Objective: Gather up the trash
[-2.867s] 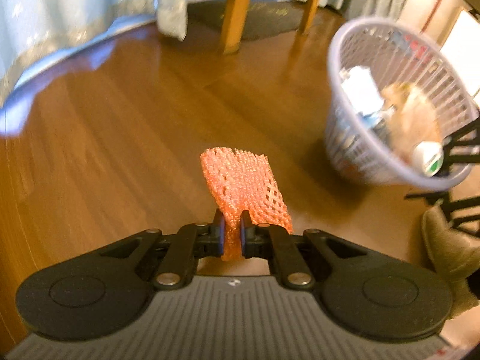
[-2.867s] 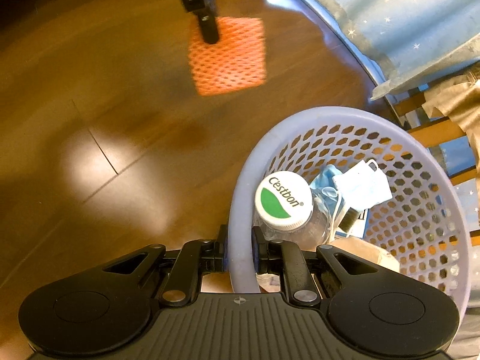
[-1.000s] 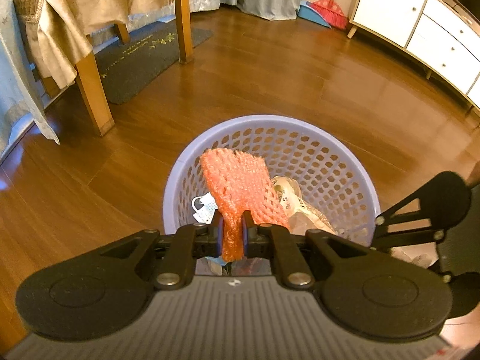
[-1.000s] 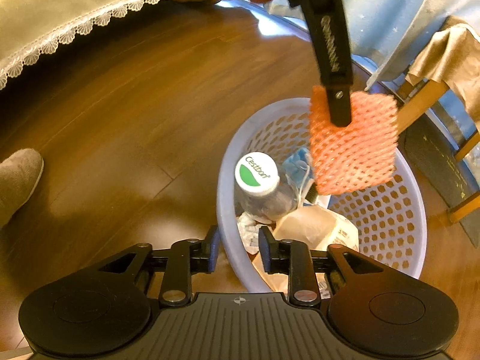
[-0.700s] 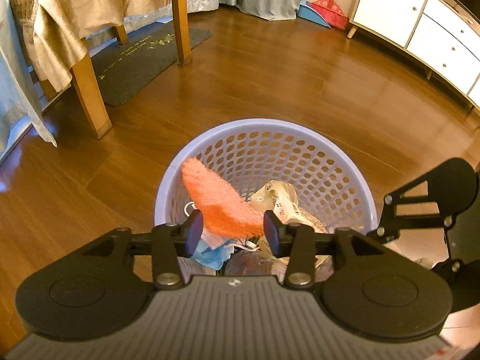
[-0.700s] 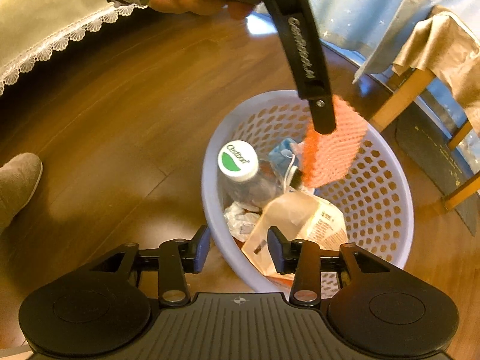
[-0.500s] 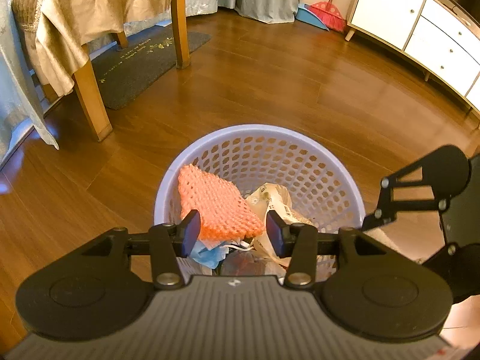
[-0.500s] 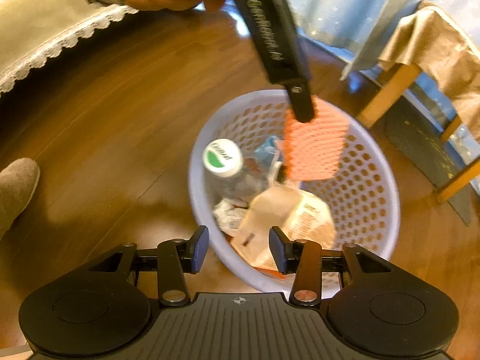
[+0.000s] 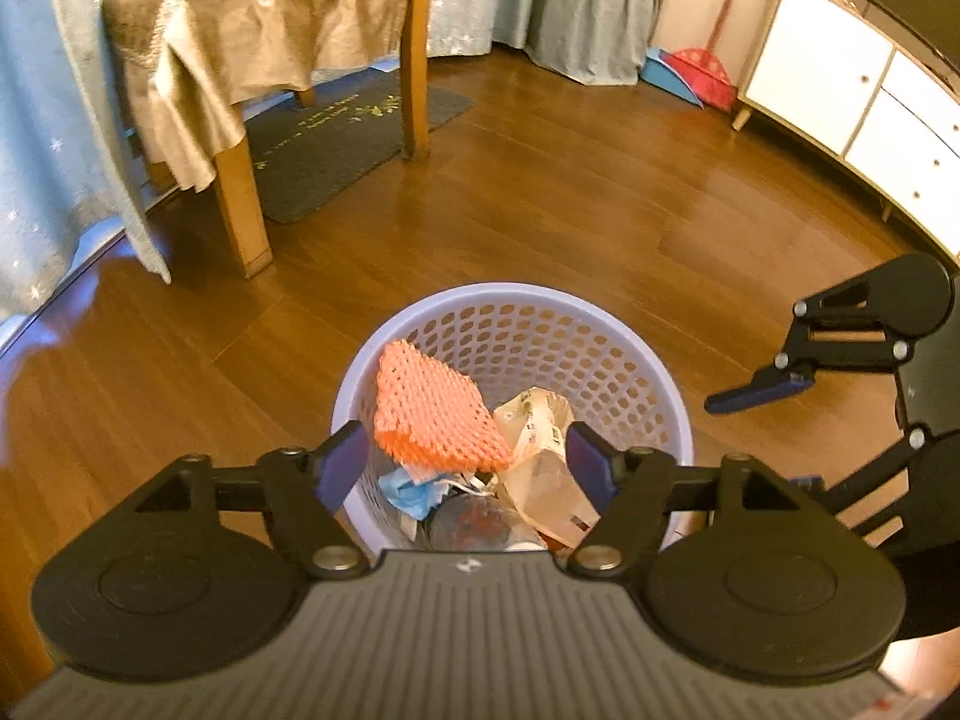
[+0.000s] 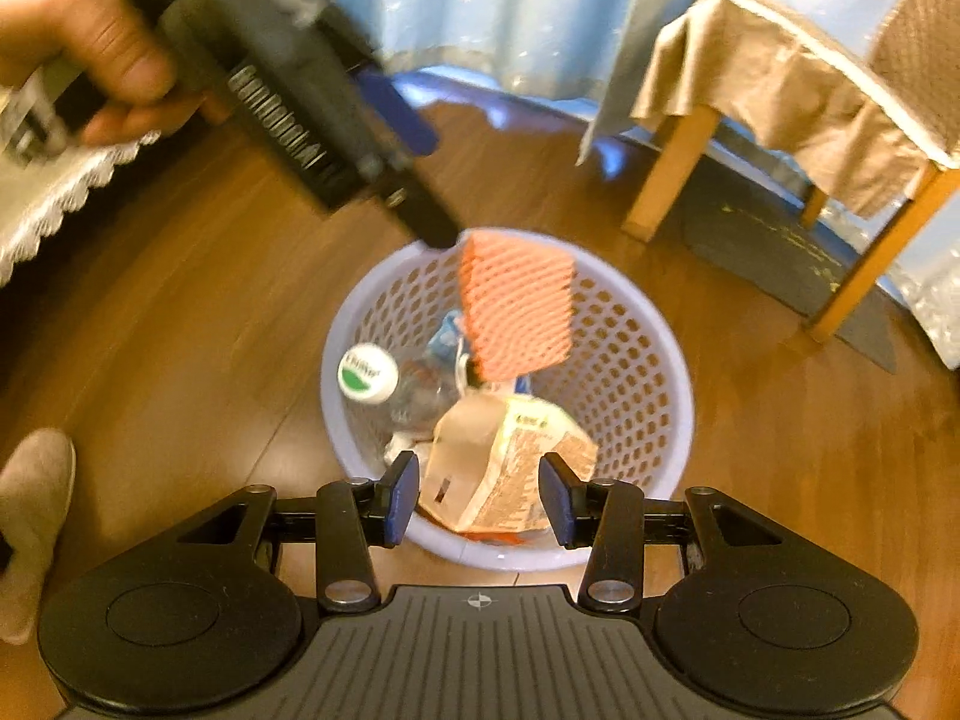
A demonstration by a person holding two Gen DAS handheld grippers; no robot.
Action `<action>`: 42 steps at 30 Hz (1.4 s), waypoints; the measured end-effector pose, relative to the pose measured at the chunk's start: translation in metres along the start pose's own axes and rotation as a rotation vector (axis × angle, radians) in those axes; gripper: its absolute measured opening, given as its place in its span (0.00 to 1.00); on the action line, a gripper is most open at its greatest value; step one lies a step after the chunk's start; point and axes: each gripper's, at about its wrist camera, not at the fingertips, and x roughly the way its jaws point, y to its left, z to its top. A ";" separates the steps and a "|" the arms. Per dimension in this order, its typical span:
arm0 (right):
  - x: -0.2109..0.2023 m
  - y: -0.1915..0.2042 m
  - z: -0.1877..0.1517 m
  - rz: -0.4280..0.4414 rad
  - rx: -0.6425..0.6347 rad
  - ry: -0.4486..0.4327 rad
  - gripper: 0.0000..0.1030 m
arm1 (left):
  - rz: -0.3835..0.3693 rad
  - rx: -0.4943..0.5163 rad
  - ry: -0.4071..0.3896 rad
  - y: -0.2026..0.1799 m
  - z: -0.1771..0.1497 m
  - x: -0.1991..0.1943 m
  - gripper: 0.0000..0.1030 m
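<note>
Bare wood floor beyond the jaws; below them the basket, filled with trash; table leg far left

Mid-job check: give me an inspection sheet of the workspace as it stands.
Surface: wooden floor, no loose trash seen on the visible part.
Job's things: lavender basket holds orange foam net on top, paper bag, capped bottle, blue mask.
Clutter: broom and dustpan by the wall.
Grippers: left gripper opening, nothing between its fingers; right gripper open, empty; both above the basket.
Cables: nothing seen.
Surroundings: cloth-covered table, dark mat, white cabinet, curtains, slipper.
</note>
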 end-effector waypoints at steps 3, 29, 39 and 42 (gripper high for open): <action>-0.011 0.004 0.011 -0.022 0.041 -0.011 0.41 | 0.027 -0.011 -0.017 -0.002 -0.005 -0.013 0.72; -0.100 0.067 0.065 -0.161 0.454 -0.079 0.62 | 0.150 -0.195 -0.130 -0.017 -0.062 -0.163 0.99; -0.134 0.079 0.057 -0.157 0.481 -0.092 0.62 | 0.201 -0.261 -0.137 -0.044 -0.077 -0.192 0.99; -0.144 0.078 0.052 -0.162 0.497 -0.090 0.62 | 0.206 -0.283 -0.140 -0.051 -0.076 -0.196 0.99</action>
